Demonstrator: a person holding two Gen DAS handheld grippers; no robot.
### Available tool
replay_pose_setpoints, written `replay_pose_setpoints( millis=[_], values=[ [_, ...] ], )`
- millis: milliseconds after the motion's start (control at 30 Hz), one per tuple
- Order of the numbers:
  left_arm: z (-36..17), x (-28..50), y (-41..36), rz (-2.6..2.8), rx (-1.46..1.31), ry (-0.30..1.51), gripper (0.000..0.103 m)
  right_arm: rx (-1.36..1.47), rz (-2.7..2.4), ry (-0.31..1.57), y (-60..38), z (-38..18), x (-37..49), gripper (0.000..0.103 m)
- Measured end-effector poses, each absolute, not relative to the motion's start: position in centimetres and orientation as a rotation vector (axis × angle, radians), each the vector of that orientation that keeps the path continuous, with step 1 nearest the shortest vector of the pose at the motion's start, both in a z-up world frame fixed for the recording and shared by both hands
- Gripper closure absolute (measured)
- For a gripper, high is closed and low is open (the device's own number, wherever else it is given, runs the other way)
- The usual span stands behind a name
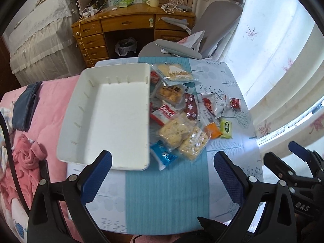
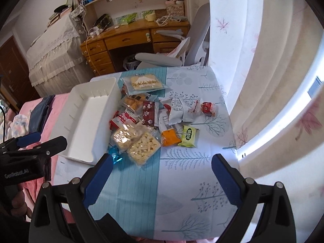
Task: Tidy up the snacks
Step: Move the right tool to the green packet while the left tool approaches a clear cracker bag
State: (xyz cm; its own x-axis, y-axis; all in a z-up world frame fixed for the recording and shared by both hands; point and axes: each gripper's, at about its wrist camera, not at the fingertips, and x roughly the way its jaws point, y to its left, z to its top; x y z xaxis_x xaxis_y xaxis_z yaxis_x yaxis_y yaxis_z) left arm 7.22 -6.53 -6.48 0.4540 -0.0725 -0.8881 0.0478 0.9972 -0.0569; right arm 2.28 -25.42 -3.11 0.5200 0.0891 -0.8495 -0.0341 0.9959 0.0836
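An empty white tray point(image 1: 81, 101) sits at the table's left side; it also shows in the right wrist view point(image 2: 81, 101). A pile of wrapped snacks lies right of it: two puffed rice bars point(image 1: 182, 135) point(image 2: 137, 143), a blue packet point(image 1: 163, 156), a large biscuit pack point(image 1: 176, 73) point(image 2: 144, 84), an orange packet point(image 2: 170, 137), a green packet point(image 1: 226, 129) point(image 2: 188, 136) and a red candy point(image 2: 208, 108). My left gripper point(image 1: 162, 174) is open and empty above the table's near edge. My right gripper point(image 2: 161, 174) is open and empty, level with it to the right.
The table point(image 2: 202, 172) has a pale leaf-print cloth with a teal runner. A pink-covered bed point(image 1: 50, 101) lies left, a grey office chair point(image 1: 212, 30) and wooden desk point(image 1: 131, 20) behind, curtains point(image 2: 273, 81) on the right.
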Motion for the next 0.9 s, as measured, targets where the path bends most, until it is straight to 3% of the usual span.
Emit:
replay_pose_setpoints(
  millis=[600, 900],
  values=[
    [-19.6, 11.8, -14.7, 0.051, 0.173, 1.163, 0.002, -0.171, 0.280, 1.172, -29.8, -14.5, 11.8, 0.005],
    [-23.3, 14.1, -16.8, 0.054, 0.258, 1.204, 0.003, -0.215, 0.355, 1.197, -30.2, -18.7, 14.2, 0.005]
  ],
)
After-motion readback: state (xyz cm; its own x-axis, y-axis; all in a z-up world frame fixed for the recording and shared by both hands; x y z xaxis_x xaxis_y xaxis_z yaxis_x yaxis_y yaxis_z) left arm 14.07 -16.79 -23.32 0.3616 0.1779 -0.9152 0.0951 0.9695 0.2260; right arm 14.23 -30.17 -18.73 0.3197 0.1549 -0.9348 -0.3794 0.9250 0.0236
